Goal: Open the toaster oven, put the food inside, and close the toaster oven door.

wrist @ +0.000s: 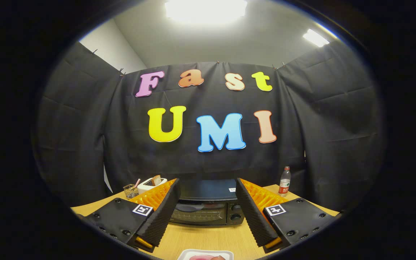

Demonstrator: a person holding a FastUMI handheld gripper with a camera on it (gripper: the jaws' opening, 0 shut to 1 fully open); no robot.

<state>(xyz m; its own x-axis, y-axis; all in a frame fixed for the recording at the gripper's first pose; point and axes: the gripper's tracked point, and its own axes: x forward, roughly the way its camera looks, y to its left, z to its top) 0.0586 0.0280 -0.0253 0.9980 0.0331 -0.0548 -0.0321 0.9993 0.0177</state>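
A black toaster oven (208, 207) stands on the wooden table beyond my fingers, its glass door shut and its knobs on the right side. My gripper (208, 213) is open, held above the table with nothing between the fingers (163, 213). Close below and between the fingers lies a white tray (205, 255) holding pinkish food (202, 257), only its far edge showing.
A white pop-up toaster (151, 184) with a slice of bread in it stands behind the left finger, next to a small wire basket (131, 190). A plastic bottle (284, 181) stands at the back right. The wooden table (208, 236) runs out to both sides.
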